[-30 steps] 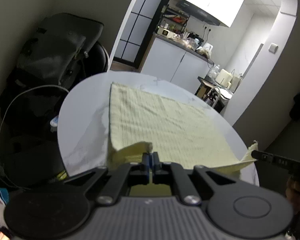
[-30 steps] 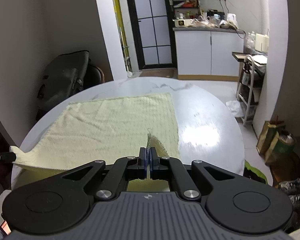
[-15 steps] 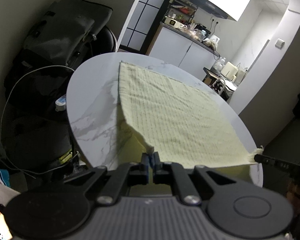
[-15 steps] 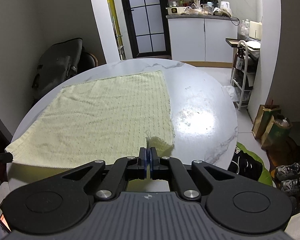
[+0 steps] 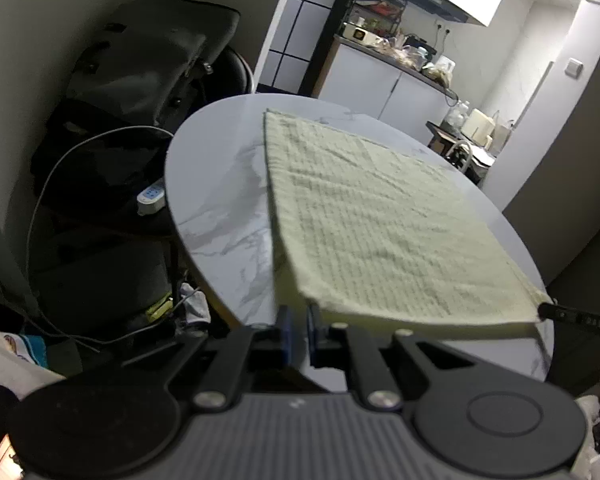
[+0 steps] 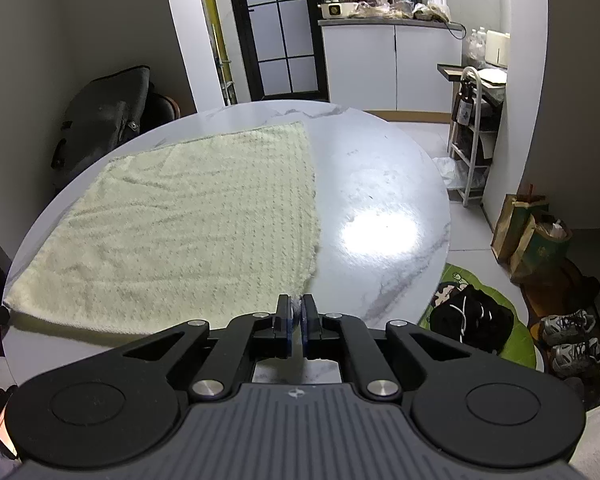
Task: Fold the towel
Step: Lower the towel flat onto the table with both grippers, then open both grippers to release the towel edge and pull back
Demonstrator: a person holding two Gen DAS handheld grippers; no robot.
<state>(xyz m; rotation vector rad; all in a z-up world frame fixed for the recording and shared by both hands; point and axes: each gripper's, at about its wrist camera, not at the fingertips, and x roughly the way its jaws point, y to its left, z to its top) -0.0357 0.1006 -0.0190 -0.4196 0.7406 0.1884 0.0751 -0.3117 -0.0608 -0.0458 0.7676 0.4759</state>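
While the towel (image 6: pixel 188 224) is spread over the left half of the round marble bench (image 6: pixel 380 208), its near edge is lifted off the surface, one corner in each tool. Right tool (image 6: pixel 296 312) is pinched narrow on the near right corner, you can see a bit of fabric poking out between the blue pads. Left tool (image 5: pixel 296 320) looks nearly closed too, with the near left corner sitting right at its tips, though that view is blurry so the actual grip is hard to make out. From the left camera the right tool's tip (image 5: pixel 572 316) shows at the towel's other near corner. Far edge lies flat on the bench. Off the bench's left side there's a dark bag (image 6: pixel 100 124).
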